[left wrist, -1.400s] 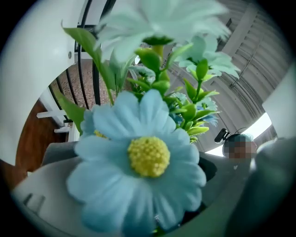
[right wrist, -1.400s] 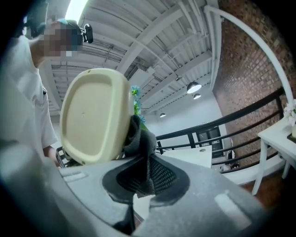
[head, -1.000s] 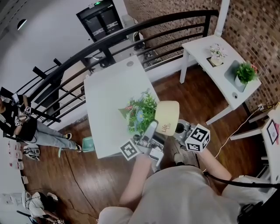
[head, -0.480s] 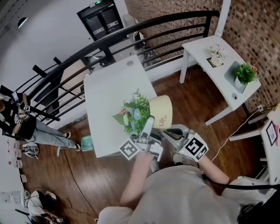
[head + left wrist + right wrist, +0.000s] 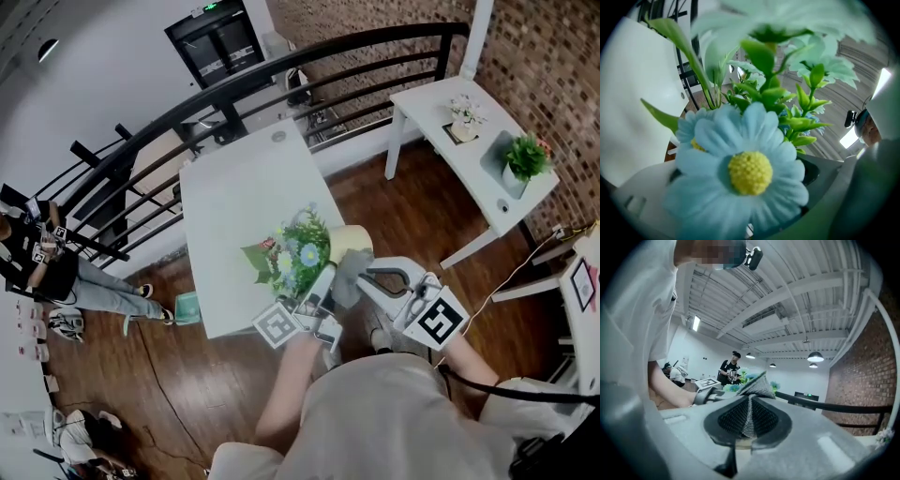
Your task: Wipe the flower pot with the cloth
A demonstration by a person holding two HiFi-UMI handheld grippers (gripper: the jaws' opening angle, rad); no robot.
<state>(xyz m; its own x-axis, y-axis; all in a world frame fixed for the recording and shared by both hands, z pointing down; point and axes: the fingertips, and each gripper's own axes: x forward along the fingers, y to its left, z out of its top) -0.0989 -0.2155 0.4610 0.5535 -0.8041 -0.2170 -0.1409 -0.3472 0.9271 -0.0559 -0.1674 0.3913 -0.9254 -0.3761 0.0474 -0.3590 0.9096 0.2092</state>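
Head view: the flower pot (image 5: 352, 243), cream-coloured, lies tipped on its side just right of frame centre, over the 5 o'clock corner of the white table (image 5: 234, 192). Its mouth faces 9 o'clock, and the flowers (image 5: 292, 260) spill out that way across the table edge.

The left gripper (image 5: 324, 279) reaches in from 7 o'clock, its tips at the pot's mouth among the foliage. In the left gripper view a large blue flower (image 5: 744, 172) fills the space between the jaws, which stand partly apart. The flower covers the contact point, so the jaws appear to be clamped on the pot's rim, though that cannot be confirmed directly.

The right gripper (image 5: 367, 278) comes in from 4 o'clock. The right gripper view shows its jaws pressed together, pinching a fold of the grey mesh cloth (image 5: 751, 409). In the head view the cloth lies up against the pot's wall at the pot's 6 o'clock side.

A black railing (image 5: 281, 73) runs behind the table, from 9 o'clock to 1 o'clock.
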